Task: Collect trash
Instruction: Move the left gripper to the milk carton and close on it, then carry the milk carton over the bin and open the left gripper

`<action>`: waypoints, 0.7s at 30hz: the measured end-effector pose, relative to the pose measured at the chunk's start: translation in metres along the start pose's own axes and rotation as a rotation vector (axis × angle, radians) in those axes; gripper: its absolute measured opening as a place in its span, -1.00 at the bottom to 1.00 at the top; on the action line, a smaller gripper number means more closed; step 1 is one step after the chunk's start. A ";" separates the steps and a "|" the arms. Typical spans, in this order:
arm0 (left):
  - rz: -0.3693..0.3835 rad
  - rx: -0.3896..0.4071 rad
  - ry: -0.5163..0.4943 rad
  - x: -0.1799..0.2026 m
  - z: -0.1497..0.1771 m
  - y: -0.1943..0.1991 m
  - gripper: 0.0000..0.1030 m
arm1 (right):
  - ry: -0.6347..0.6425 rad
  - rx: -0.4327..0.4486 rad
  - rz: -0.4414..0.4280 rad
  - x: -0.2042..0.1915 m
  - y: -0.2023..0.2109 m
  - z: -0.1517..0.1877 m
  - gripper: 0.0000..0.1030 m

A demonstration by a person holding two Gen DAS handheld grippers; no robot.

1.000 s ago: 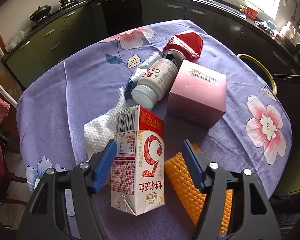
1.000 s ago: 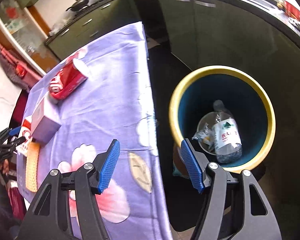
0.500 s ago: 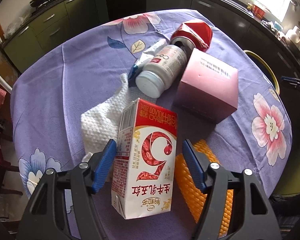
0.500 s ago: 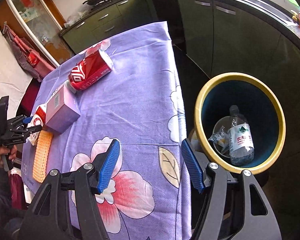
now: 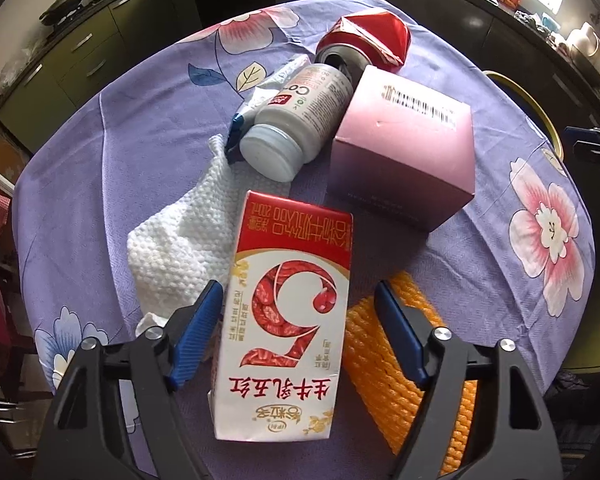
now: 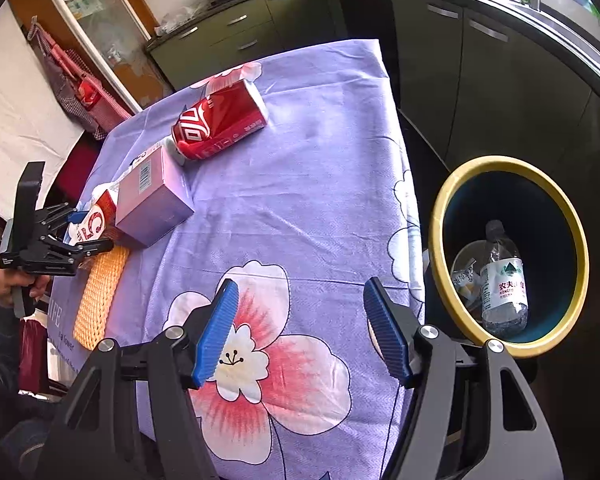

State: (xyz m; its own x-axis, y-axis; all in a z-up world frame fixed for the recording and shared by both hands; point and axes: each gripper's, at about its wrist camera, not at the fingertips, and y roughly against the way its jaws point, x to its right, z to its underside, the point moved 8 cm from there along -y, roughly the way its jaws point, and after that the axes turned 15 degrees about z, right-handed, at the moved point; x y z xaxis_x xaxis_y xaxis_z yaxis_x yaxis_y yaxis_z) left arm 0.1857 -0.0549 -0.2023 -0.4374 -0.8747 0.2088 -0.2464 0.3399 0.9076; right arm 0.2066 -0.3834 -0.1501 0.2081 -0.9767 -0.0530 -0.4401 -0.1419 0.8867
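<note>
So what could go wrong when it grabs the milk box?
The left hand-held gripper is open around the milk carton, with a gap on the right, so closing may push it sideways. The carton leans on the paper towel and orange foam net, which might snag and get dragged along.

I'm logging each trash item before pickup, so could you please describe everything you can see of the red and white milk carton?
The milk carton is a small rectangular paperboard box, red and white with a large red "5", Chinese print and gold trim. It lies flat on the purple floral tablecloth, print upside down to the left wrist camera. It overlaps the white paper towel and lies beside the orange foam net. The left gripper straddles it, jaws open.
</note>
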 end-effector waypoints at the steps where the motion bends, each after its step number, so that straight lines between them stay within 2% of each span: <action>1: -0.005 -0.005 0.001 -0.001 0.000 -0.001 0.08 | 0.004 0.000 0.001 -0.001 0.000 0.001 0.26; 4: 0.010 0.002 0.012 -0.003 -0.001 0.003 -0.02 | 0.011 0.001 -0.004 -0.003 0.002 0.001 0.26; 12: -0.025 0.049 -0.034 0.009 -0.009 0.037 -0.04 | 0.042 0.011 -0.012 -0.012 0.005 0.004 0.26; 17: -0.036 0.106 -0.068 0.025 -0.017 0.069 -0.04 | 0.040 0.014 -0.020 -0.010 0.004 0.007 0.26; 21: 0.010 0.148 -0.119 0.058 -0.035 0.089 -0.04 | 0.034 0.026 -0.018 -0.003 0.006 0.008 0.26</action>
State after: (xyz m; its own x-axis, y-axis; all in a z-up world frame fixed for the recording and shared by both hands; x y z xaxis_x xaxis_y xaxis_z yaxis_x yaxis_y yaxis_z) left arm 0.1683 -0.0879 -0.0969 -0.5380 -0.8267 0.1649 -0.3624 0.4035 0.8401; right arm 0.1965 -0.3828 -0.1483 0.2451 -0.9681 -0.0529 -0.4584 -0.1638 0.8735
